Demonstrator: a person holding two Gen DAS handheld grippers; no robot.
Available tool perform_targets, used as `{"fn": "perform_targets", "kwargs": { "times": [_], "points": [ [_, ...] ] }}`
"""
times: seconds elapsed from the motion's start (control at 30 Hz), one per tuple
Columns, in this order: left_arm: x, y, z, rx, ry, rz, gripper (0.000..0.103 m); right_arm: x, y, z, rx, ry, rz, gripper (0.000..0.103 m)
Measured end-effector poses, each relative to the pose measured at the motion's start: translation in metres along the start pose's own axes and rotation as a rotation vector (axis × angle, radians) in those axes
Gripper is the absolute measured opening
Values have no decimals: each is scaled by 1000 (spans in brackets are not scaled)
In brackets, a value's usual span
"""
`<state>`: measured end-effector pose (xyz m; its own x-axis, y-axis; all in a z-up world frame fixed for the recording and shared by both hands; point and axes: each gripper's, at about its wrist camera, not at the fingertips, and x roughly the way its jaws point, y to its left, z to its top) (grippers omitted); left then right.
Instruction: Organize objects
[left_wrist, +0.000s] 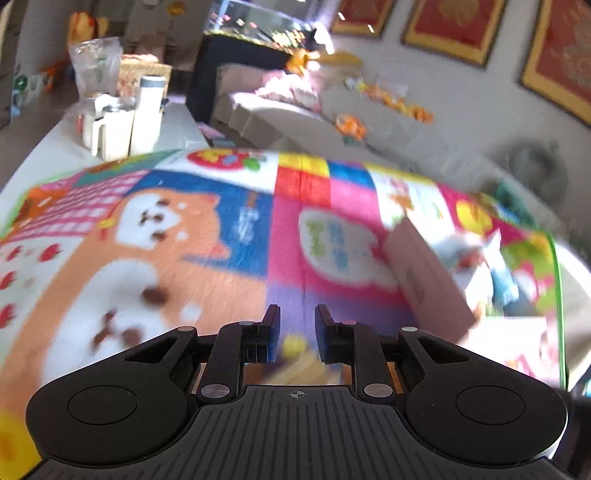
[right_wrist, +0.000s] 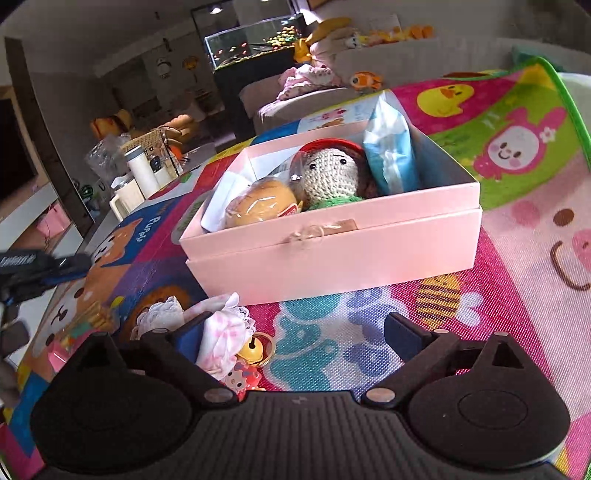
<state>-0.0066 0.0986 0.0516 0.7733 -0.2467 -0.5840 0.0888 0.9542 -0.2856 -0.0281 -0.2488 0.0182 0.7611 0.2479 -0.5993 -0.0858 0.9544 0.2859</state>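
A pink box (right_wrist: 332, 254) stands open on the colourful play mat (right_wrist: 517, 258). It holds a crocheted doll (right_wrist: 330, 173), a wrapped bun (right_wrist: 262, 206) and a blue packet (right_wrist: 388, 147). My right gripper (right_wrist: 291, 332) is open wide, low over the mat in front of the box. A pink lacy cloth toy with a gold bell (right_wrist: 229, 339) lies by its left finger. My left gripper (left_wrist: 297, 332) hovers over the mat (left_wrist: 166, 240), its jaws a narrow gap apart and empty; something small and yellow (left_wrist: 293, 345) lies on the mat below the gap. The box (left_wrist: 428, 273) is to its right, blurred.
A white bottle (left_wrist: 147, 110) and cups (left_wrist: 110, 133) stand on a white table beyond the mat's far left edge. A sofa (left_wrist: 332, 122) with soft toys lies behind. The left gripper shows at the left edge of the right wrist view (right_wrist: 40, 269).
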Motion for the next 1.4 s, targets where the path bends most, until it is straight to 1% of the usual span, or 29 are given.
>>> {"fn": "perform_targets", "kwargs": {
  "times": [0.03, 0.1, 0.17, 0.2, 0.27, 0.33, 0.4, 0.43, 0.47, 0.5, 0.53, 0.57, 0.6, 0.63, 0.67, 0.7, 0.73, 0.8, 0.9, 1.0, 1.1, 1.17, 1.23, 1.27, 1.3, 1.33, 1.4],
  "points": [
    [-10, -2, -5, 35, 11, -10, 22, -1, 0, -1, -4, -3, 4, 98],
    [-27, -12, -18, 153, 21, -33, 22, -2, 2, -2, -18, -9, 4, 98],
    [-36, -23, -32, 277, 46, -44, 22, 0, 8, -2, -41, -17, 3, 99],
    [-37, -28, -39, 324, 62, -43, 22, -1, 11, -3, -54, -23, 2, 99],
    [-33, -37, -49, 359, 93, -47, 22, -6, 15, -6, -84, -46, -11, 99],
    [-23, -45, -55, 357, 117, -64, 22, -14, 20, -8, -115, -85, -23, 99],
    [-12, -56, -59, 357, 127, -76, 23, -25, 22, -8, -125, -109, -3, 99],
    [-7, -62, -61, 367, 140, -93, 23, -31, 20, -7, -115, -115, 11, 101],
    [0, -69, -63, 380, 170, -122, 24, -37, 17, -5, -101, -122, 16, 103],
    [6, -77, -66, 401, 179, -136, 30, -42, 13, -2, -87, -130, 6, 103],
    [9, -85, -68, 437, 173, -140, 37, -46, 8, 0, -75, -140, -16, 103],
    [11, -94, -69, 469, 170, -132, 42, -49, 2, 3, -64, -150, -44, 103],
    [14, -102, -69, 491, 179, -133, 42, -51, -5, 5, -51, -156, -75, 103],
    [17, -107, -68, 493, 189, -144, 43, -51, -13, 7, -30, -157, -110, 103],
    [21, -110, -66, 481, 200, -154, 46, -51, -21, 9, -6, -154, -136, 103],
    [24, -112, -64, 469, 209, -162, 53, -48, -30, 10, 26, -146, -156, 103],
    [26, -114, -63, 464, 217, -170, 57, -45, -38, 9, 58, -137, -167, 103],
    [31, -120, -63, 466, 232, -187, 75, -37, -52, 6, 119, -112, -172, 103],
    [35, -129, -68, 493, 242, -195, 88, -24, -63, 1, 183, -66, -183, 103],
    [38, -136, -73, 517, 243, -190, 96, -25, -68, 0, 210, -74, -173, 103],
    [39, -137, -73, 514, 237, -186, 96, -26, -67, -1, 206, -77, -169, 103],
    [38, -134, -71, 492, 234, -198, 95, -25, -66, -2, 198, -74, -168, 103],
    [33, -129, -67, 466, 236, -205, 86, -24, -65, -1, 196, -76, -168, 103],
    [27, -126, -65, 458, 234, -216, 79, -25, -66, -1, 200, -77, -166, 103],
    [18, -122, -62, 460, 219, -230, 78, -25, -66, -2, 203, -78, -164, 103],
    [7, -117, -58, 465, 191, -228, 78, -26, -67, -2, 207, -80, -161, 103],
    [-11, -102, -47, 460, 121, -178, 78, -25, -68, -2, 212, -81, -159, 103]
  ]
}}
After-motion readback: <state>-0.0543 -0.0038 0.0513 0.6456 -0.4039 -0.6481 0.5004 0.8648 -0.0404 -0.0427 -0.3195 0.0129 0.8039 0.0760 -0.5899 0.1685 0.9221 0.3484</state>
